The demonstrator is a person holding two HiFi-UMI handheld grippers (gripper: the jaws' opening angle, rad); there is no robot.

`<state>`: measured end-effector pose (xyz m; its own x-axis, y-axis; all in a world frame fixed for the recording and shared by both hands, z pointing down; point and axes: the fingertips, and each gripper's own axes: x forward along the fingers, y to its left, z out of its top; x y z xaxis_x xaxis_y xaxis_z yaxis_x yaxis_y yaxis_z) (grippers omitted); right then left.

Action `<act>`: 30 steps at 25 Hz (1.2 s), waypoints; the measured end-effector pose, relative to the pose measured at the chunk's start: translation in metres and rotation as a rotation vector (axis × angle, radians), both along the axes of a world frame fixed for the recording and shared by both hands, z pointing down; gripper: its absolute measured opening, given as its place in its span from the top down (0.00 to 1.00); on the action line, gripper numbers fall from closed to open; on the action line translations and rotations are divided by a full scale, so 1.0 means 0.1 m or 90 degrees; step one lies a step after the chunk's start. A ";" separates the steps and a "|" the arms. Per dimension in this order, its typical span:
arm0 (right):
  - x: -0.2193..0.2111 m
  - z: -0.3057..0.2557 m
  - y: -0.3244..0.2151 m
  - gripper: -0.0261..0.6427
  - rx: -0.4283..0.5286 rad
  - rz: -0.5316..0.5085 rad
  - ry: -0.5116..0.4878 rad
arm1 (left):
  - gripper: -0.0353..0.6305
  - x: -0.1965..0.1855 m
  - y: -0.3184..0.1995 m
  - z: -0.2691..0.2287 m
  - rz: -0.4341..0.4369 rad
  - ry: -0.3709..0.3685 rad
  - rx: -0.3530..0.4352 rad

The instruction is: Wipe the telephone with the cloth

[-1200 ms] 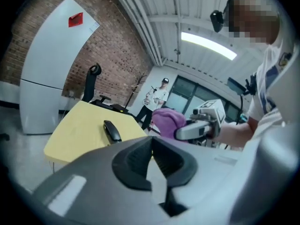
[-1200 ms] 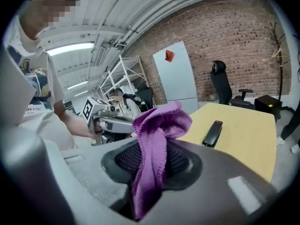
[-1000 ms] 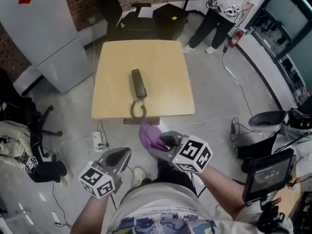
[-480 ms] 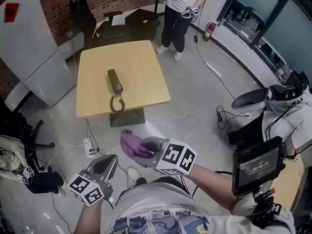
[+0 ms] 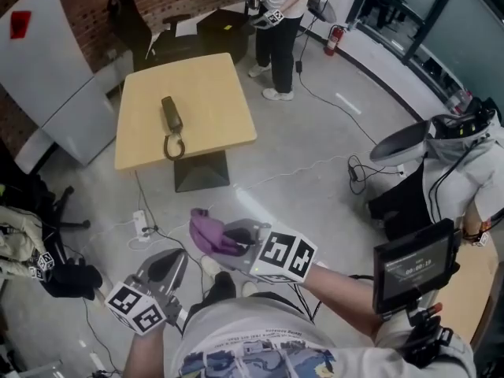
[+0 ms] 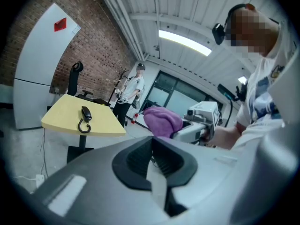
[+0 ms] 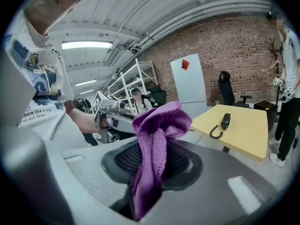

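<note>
A dark telephone handset (image 5: 170, 114) with a coiled cord lies on a square wooden table (image 5: 206, 93), well ahead of both grippers. My right gripper (image 5: 228, 240) is shut on a purple cloth (image 5: 208, 232), which bunches out between its jaws (image 7: 157, 139) above the floor. The left gripper (image 5: 167, 266) hangs lower left with its jaws shut and nothing in them. In the left gripper view the telephone (image 6: 86, 112) is small and far off, with the cloth (image 6: 162, 121) to its right. The right gripper view shows the telephone (image 7: 225, 120) beyond the cloth.
A person (image 5: 277, 18) stands past the table's far right corner. A grey cabinet (image 5: 47, 61) stands left of the table, with a black chair (image 5: 128, 14) and a black case (image 5: 224, 26) behind it. A power strip (image 5: 142, 225) and cables lie on the floor.
The table and telephone have drawn farther off and to the upper left of the head view. Both grippers stay low with the cloth still held. The other person has come nearer the table.
</note>
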<state>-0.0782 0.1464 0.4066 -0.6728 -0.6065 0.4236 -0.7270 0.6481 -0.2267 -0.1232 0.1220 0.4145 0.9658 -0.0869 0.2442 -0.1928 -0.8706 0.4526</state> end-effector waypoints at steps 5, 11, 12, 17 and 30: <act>-0.07 -0.02 0.38 0.80 0.012 0.005 -0.008 | 0.94 -0.07 0.41 -0.02 0.004 -0.010 0.002; -0.06 -0.01 0.66 0.80 0.015 0.005 -0.008 | 0.94 -0.01 0.69 -0.01 0.014 -0.011 0.004; -0.05 -0.01 0.69 0.80 0.016 0.007 -0.008 | 0.94 0.00 0.71 -0.01 0.015 -0.010 0.006; -0.03 0.02 0.81 0.80 0.014 0.009 -0.007 | 0.94 0.04 0.82 0.03 0.016 -0.010 0.002; 0.17 0.29 1.28 0.80 -0.011 0.055 -0.008 | 0.94 0.27 1.22 0.36 0.072 -0.013 -0.006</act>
